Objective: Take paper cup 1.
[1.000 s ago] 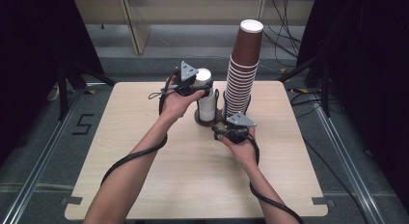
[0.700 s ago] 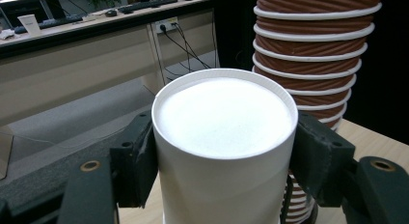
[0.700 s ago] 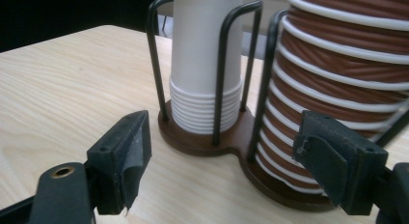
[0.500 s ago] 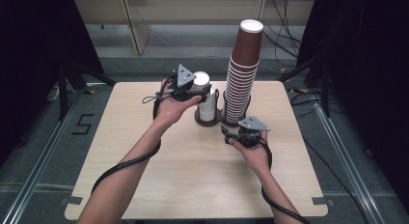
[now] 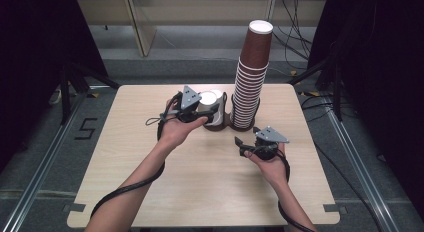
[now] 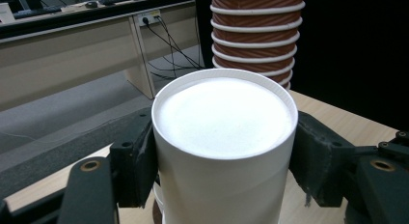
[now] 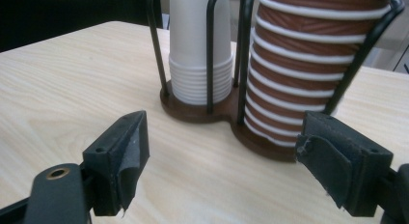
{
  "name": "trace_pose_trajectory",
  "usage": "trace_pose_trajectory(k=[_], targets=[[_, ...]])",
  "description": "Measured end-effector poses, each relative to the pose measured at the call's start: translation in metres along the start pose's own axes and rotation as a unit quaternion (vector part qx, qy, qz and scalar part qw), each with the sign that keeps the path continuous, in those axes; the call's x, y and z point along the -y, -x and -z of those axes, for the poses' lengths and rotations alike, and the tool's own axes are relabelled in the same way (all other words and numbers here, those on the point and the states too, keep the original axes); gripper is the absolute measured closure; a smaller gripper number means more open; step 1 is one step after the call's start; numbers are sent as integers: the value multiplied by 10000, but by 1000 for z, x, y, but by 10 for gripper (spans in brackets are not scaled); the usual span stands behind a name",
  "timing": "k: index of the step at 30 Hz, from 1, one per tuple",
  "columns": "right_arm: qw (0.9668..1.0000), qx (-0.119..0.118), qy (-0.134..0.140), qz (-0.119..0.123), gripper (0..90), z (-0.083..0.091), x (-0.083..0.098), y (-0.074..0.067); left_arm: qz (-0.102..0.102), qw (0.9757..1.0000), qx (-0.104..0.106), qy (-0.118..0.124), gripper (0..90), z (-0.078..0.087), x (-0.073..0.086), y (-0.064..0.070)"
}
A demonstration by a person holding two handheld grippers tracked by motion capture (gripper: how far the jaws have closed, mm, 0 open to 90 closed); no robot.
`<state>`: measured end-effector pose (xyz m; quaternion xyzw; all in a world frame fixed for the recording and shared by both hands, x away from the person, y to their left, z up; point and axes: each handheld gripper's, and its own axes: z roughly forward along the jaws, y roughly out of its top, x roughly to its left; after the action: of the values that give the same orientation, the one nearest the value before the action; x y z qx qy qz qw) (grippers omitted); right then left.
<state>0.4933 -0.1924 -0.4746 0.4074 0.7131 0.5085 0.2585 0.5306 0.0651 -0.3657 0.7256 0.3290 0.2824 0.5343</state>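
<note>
The left gripper (image 6: 223, 161) clamps the top white cup (image 6: 224, 137) of the stack in the wire holder (image 7: 212, 110). The right gripper (image 7: 224, 159), nearer, has just been opening, empty. A straight upward lift should free one cup.

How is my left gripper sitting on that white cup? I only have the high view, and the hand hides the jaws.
Observer: The left gripper has one jaw pressed on each side of the top white cup, just below its upper edge.
Operator: Is the right gripper carrying anything?
Observer: No. The right gripper is open with nothing between its jaws, which have just been opening. It points at the base of the wire cup holder.
Operator: What is left under the white cup?
Observer: A white cup stack with many tightly nested rims sits on the holder's base, beside the brown cup stack.
</note>
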Motion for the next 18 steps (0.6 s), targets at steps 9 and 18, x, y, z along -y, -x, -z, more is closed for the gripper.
trace_pose_trajectory(k=[9,18], targets=[[10000,25,68,-52,190,10,10,-1,-3,10000,12,-34,322,4,18,8],[9999,1,92,131,166,17,13,-8,75,9999,123,-8,321,5,32,21]])
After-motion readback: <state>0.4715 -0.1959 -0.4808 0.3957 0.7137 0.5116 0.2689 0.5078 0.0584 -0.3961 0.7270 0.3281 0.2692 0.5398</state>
